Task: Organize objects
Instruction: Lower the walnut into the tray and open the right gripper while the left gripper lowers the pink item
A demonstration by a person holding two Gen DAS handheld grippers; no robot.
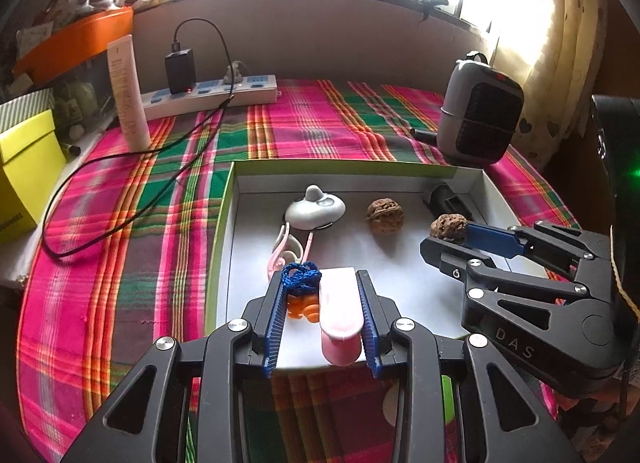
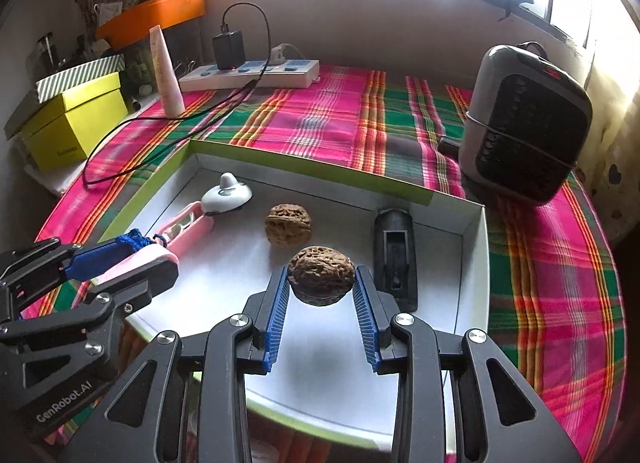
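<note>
A shallow white tray with a green rim (image 1: 344, 165) (image 2: 320, 171) lies on the plaid cloth. My left gripper (image 1: 322, 283) (image 2: 132, 251) is shut on a pink case (image 1: 340, 311) (image 2: 136, 259) with a blue cord (image 1: 300, 277) and an orange charm (image 1: 306, 309), held over the tray's near left part. My right gripper (image 2: 321, 275) (image 1: 448, 233) is shut on a walnut (image 2: 320, 281) (image 1: 448, 226) above the tray's right side. Inside the tray lie a second walnut (image 1: 385, 216) (image 2: 289, 225), a white-grey round gadget (image 1: 316, 209) (image 2: 226, 195), a pink item (image 1: 286, 249) (image 2: 186, 231) and a black object (image 1: 448, 199) (image 2: 395, 259).
A grey heater (image 1: 480, 119) (image 2: 524, 123) stands at the back right. A power strip with a black charger (image 1: 208, 93) (image 2: 256, 73) and its cable, a white tube (image 1: 128, 95) (image 2: 166, 71) and a yellow box (image 1: 24, 171) (image 2: 76, 123) are at the back left.
</note>
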